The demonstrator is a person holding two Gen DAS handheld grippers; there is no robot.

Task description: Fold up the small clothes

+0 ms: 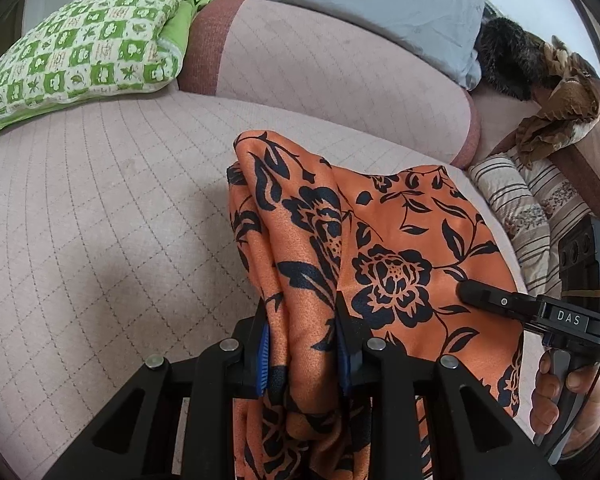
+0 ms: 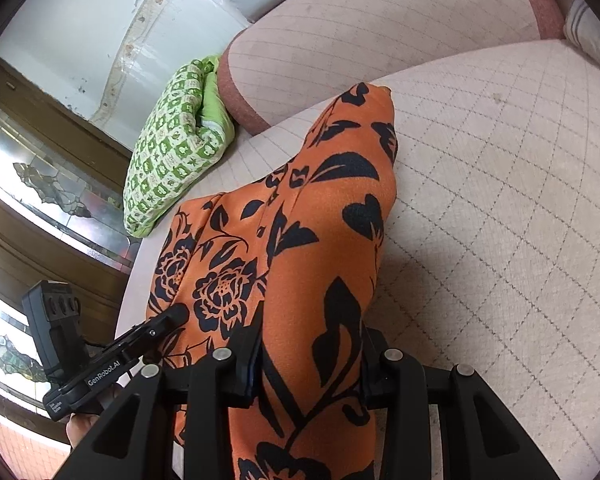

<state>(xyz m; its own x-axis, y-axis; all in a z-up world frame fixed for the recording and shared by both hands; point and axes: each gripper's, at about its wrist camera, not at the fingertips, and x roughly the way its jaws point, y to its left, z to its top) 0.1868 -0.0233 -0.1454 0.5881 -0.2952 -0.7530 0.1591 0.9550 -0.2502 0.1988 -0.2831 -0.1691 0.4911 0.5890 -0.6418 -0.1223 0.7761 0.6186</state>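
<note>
An orange garment with a black flower print [image 1: 380, 240] is held up over a quilted pink sofa seat [image 1: 100, 208]. My left gripper [image 1: 302, 316] is shut on a bunched edge of it. The cloth drapes forward between the fingers. My right gripper shows at the right of the left wrist view [image 1: 472, 290], its tip against the cloth. In the right wrist view the right gripper [image 2: 308, 344] is shut on another bunched part of the garment [image 2: 300, 220]. The left gripper [image 2: 176, 314] shows at the lower left there, tip at the cloth.
A green checked pillow [image 1: 84, 44] lies at the sofa's far left. A grey cushion [image 1: 400, 8], a dark furry thing [image 1: 508, 56] and a brown cloth [image 1: 564, 100] sit along the backrest [image 1: 320, 64]. A striped pillow [image 1: 524, 204] lies at the right. A glass-fronted cabinet [image 2: 40, 184] stands beside the sofa.
</note>
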